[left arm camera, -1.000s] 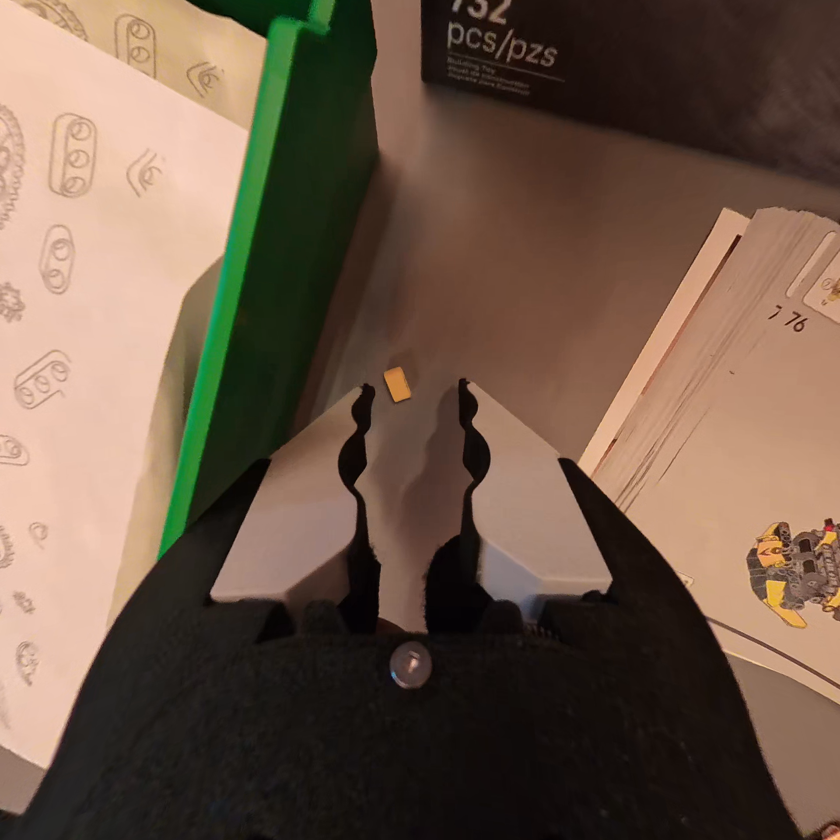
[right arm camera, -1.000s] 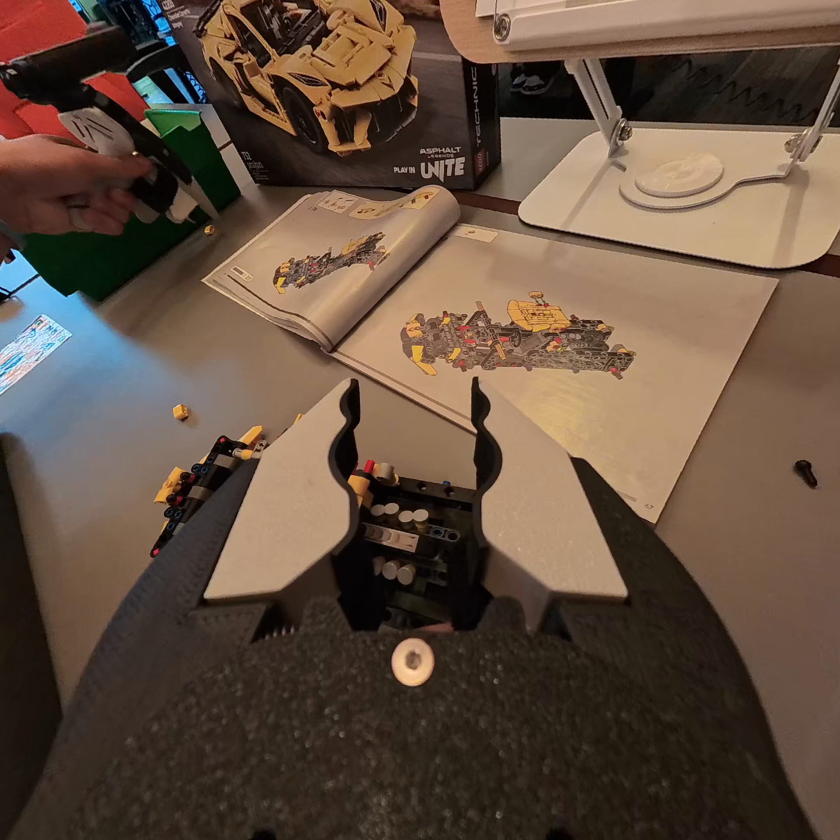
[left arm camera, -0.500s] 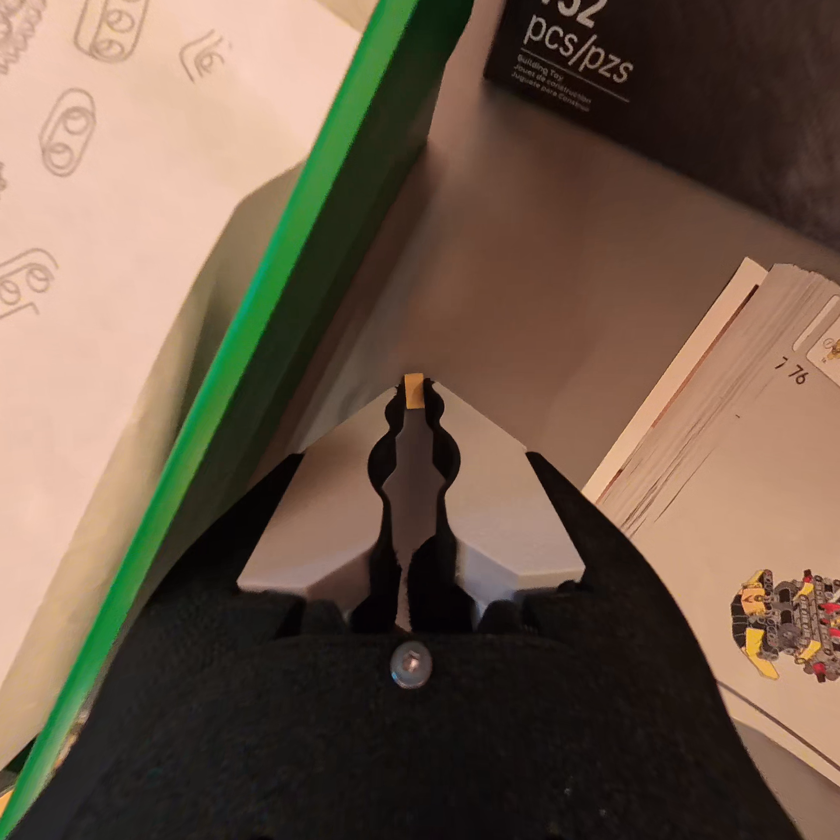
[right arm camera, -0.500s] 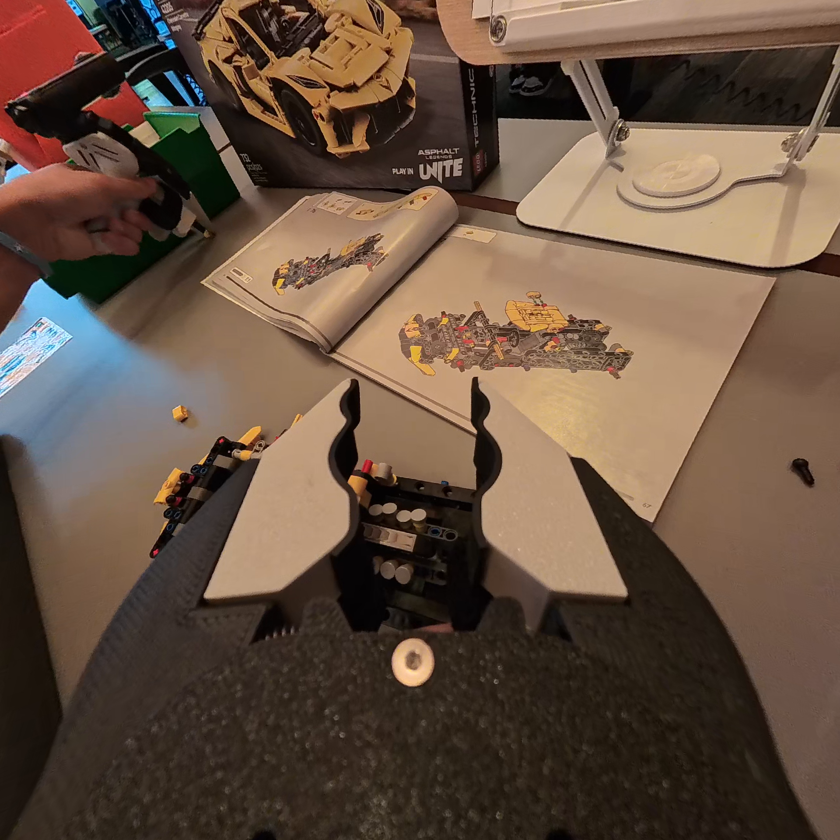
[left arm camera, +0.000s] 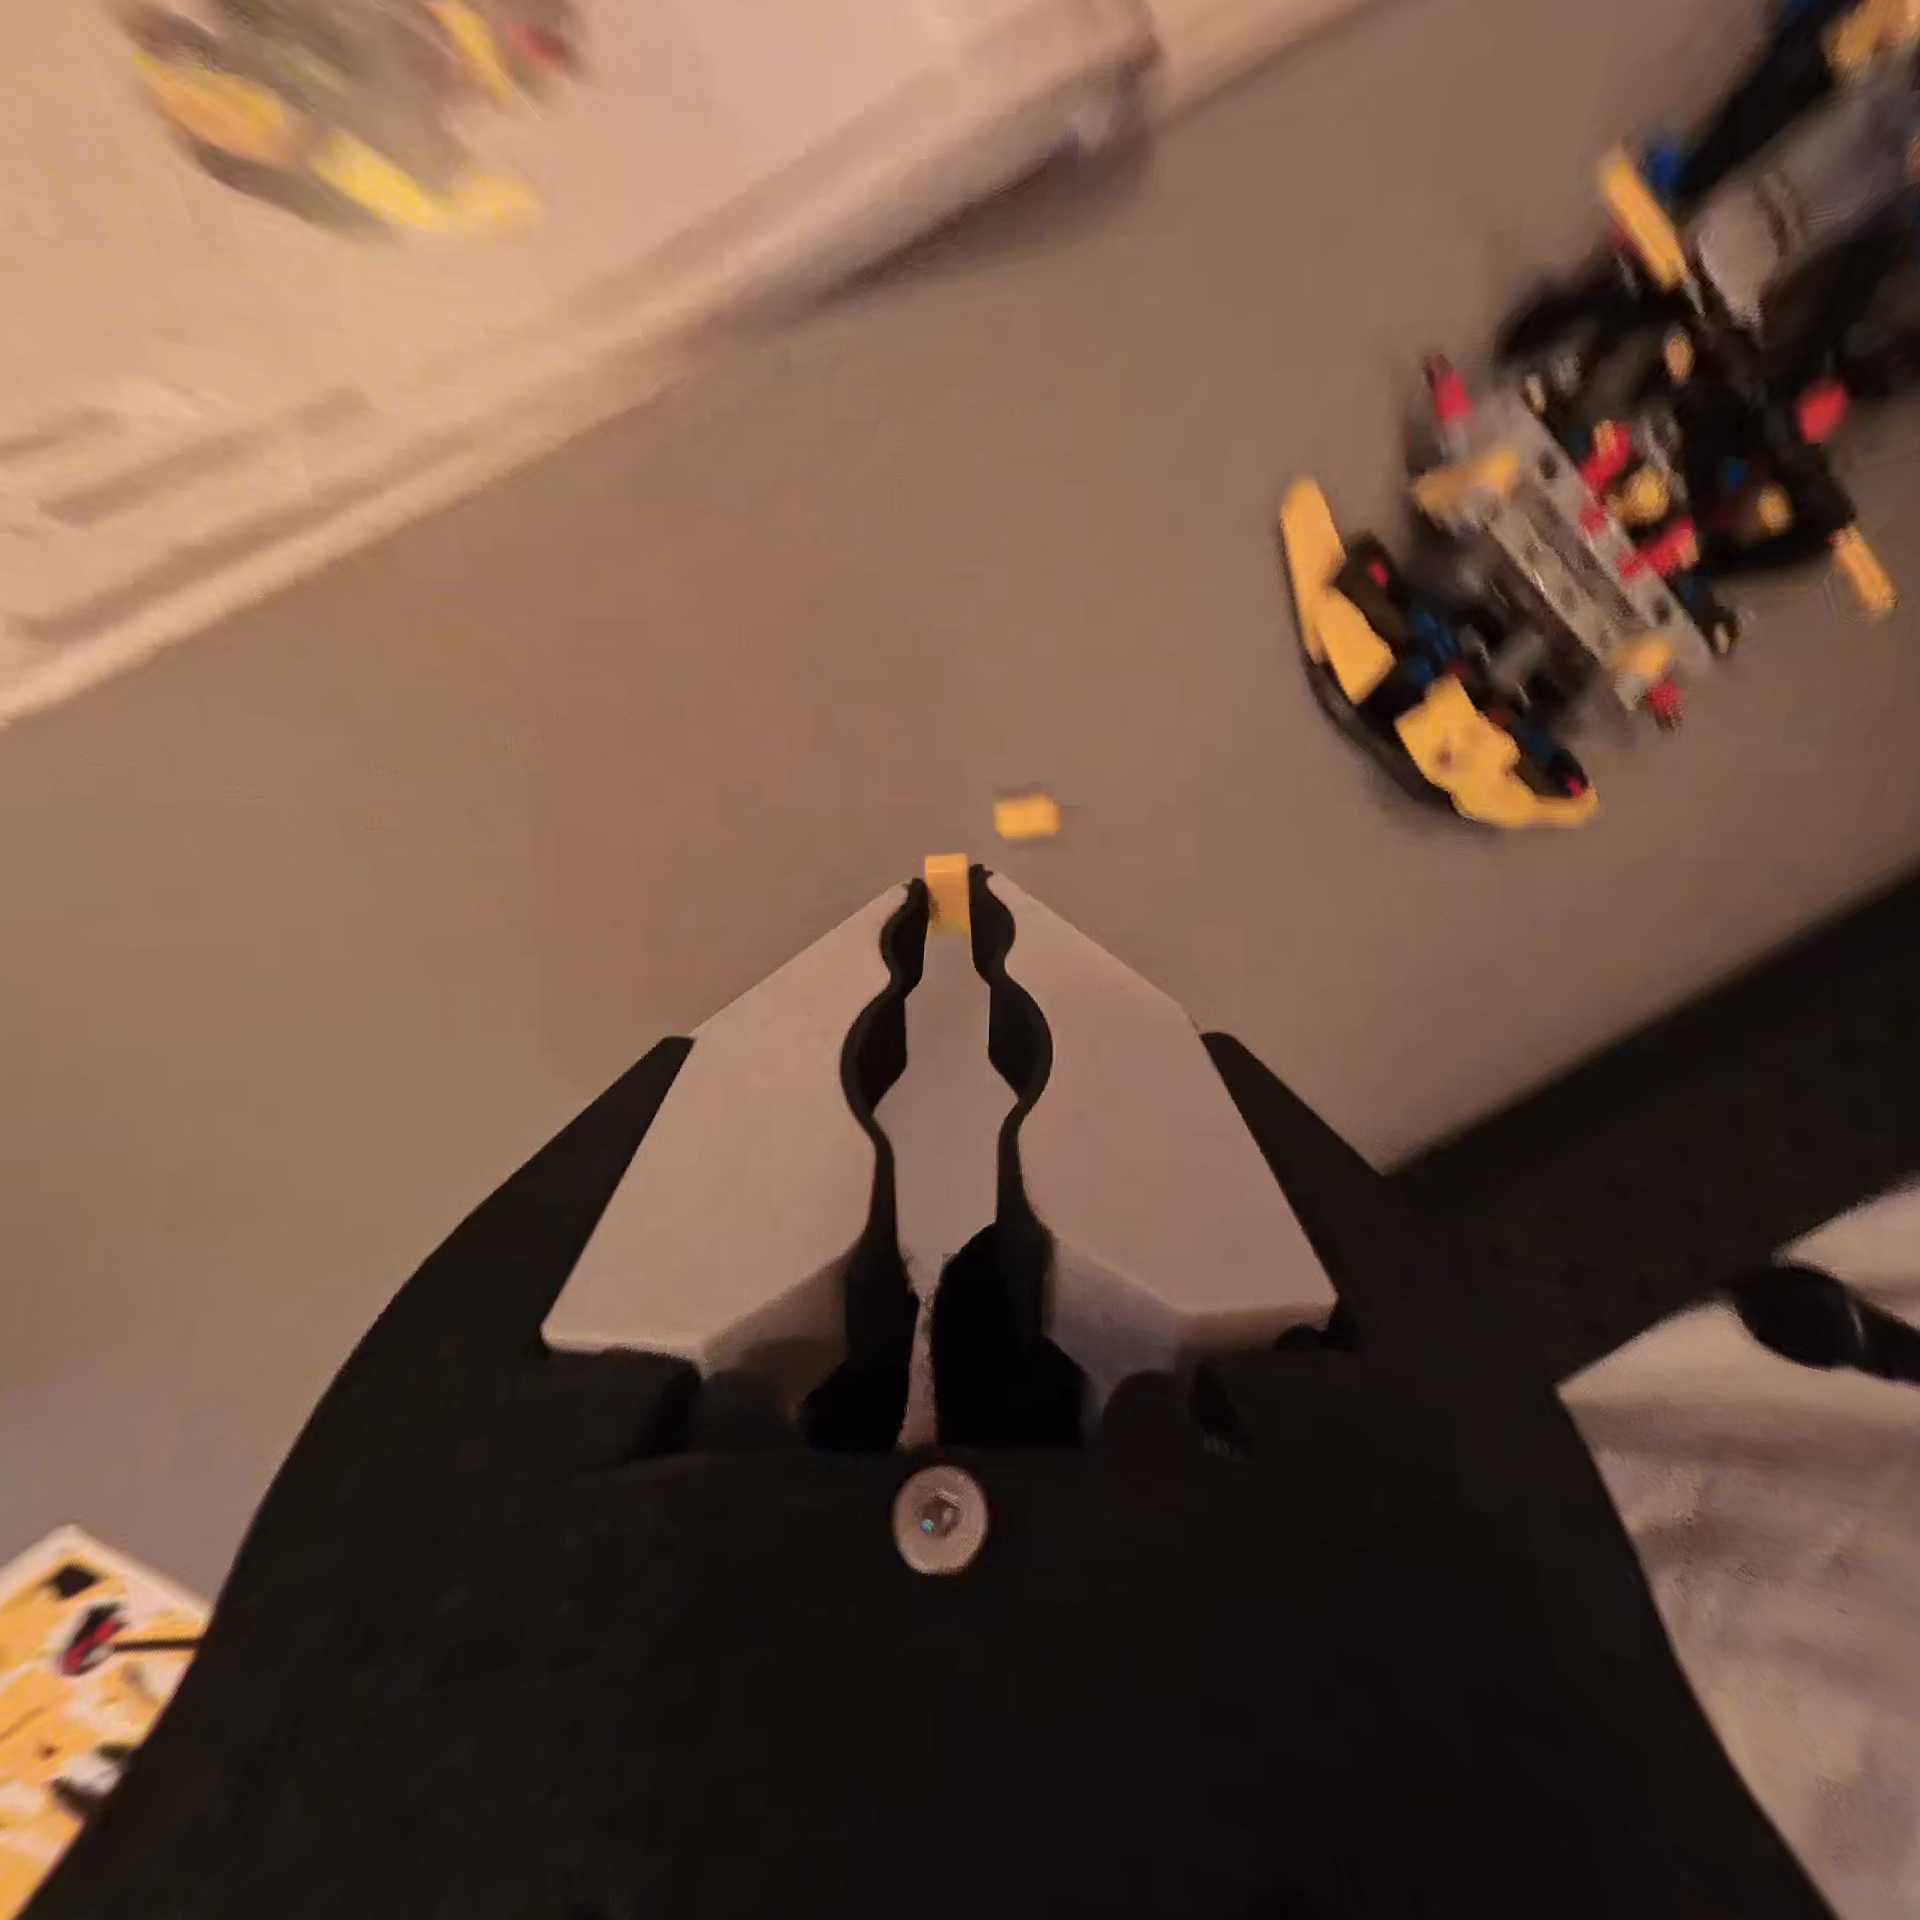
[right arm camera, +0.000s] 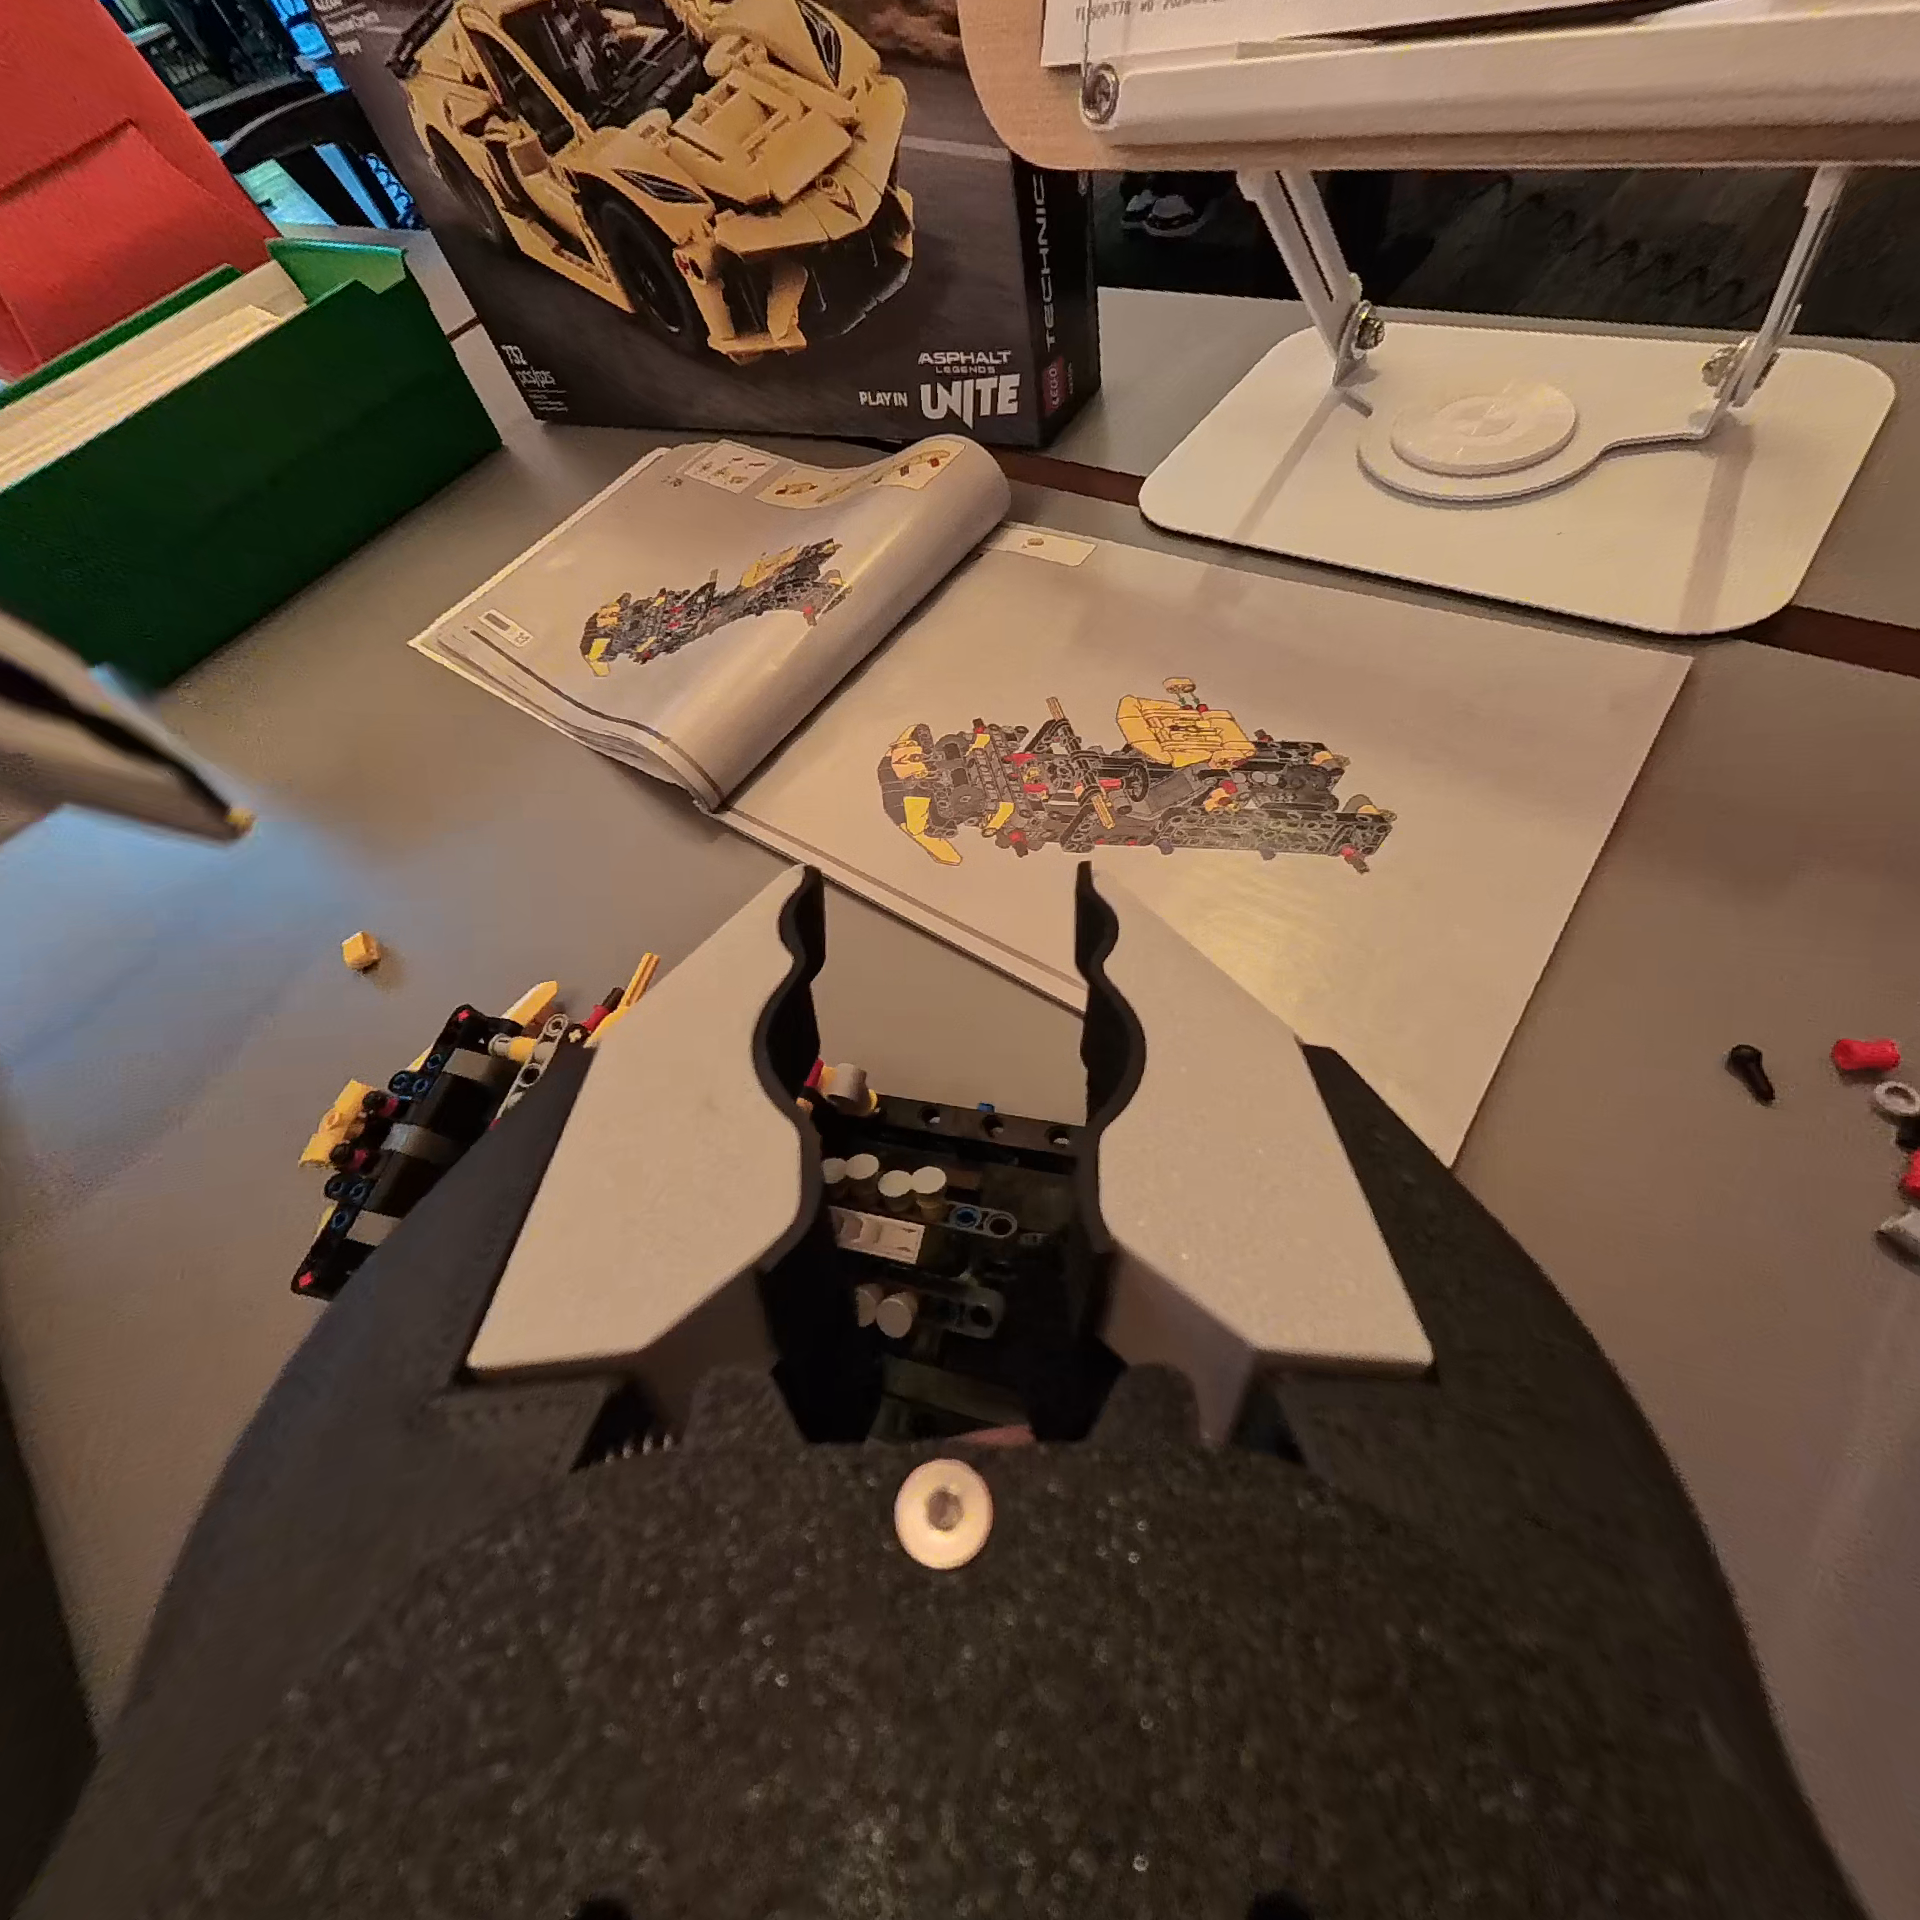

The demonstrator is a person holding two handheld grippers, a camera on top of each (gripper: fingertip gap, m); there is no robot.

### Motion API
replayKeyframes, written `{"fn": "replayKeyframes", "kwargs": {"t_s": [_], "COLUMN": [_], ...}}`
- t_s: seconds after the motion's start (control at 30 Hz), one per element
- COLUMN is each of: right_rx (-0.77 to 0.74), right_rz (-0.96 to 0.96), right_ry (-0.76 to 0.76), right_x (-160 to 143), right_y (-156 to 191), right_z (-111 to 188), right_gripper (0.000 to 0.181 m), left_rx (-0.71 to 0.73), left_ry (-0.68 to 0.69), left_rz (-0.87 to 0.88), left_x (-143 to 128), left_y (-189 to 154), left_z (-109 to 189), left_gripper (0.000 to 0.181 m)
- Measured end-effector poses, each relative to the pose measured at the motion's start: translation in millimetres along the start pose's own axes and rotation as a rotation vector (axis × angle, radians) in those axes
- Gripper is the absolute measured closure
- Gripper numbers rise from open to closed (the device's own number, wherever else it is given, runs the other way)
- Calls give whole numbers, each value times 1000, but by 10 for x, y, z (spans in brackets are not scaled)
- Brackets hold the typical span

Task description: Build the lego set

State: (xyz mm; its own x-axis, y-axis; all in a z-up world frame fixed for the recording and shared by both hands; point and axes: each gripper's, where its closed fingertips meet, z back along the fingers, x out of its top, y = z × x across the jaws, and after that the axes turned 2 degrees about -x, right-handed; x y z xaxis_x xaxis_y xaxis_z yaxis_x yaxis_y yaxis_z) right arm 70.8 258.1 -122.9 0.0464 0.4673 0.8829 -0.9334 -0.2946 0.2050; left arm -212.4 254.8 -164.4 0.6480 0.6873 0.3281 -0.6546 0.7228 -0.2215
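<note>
Pinching a small flat yellow lego tile (left arm camera: 945, 891) at the very tips of its grey jaws, the left gripper (left arm camera: 948, 902) hangs above the grey counter (left arm camera: 520, 883), its jaws drawn nearly together on the piece. A second small yellow lego piece (left arm camera: 1027, 817) lies loose on the counter just beyond the tips, and the partly built black, grey and yellow lego car chassis (left arm camera: 1579, 561) sits off to the right (that view is blurred, so finer detail is lost). The right gripper (right arm camera: 943, 896) has its grey jaws spread wide and clasps nothing; it sits low over the chassis, whose black beams and pale pins show in the gap between the jaws. Ahead lies the open instruction booklet (right arm camera: 1039, 748) with its printed diagrams, flat on the counter. Behind it stand the dark set box with a yellow car pictured on it (right arm camera: 727, 208), a green open-topped box (right arm camera: 229, 488) to the left, and a white metal stand (right arm camera: 1507, 468) to the right. Several loose small pieces in black, red and grey (right arm camera: 1860, 1091) lie at the right edge.
</note>
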Motion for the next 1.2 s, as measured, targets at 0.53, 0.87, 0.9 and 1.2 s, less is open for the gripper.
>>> {"fn": "replayKeyframes", "kwargs": {"t_s": [0.53, 0.87, 0.9, 1.2], "right_rx": [-87, -97, -94, -143], "right_rz": [52, 41, 41, 55], "right_ry": [23, -6, -10, 5], "right_x": [-38, 9, 17, -21], "right_y": [-106, -132, -124, -233], "right_z": [-12, 16, 16, 5], "right_gripper": [135, 136, 136, 136], "left_rx": [-41, -68, -68, -113], "left_ry": [85, -132, -177, -837], "left_rz": [-167, -195, -188, -96], "left_x": [-453, -173, -127, 635], "left_y": [-670, -753, -732, -112], "left_z": [-516, -236, -156, 457], "left_gripper": [173, 155, 155, 149]}}
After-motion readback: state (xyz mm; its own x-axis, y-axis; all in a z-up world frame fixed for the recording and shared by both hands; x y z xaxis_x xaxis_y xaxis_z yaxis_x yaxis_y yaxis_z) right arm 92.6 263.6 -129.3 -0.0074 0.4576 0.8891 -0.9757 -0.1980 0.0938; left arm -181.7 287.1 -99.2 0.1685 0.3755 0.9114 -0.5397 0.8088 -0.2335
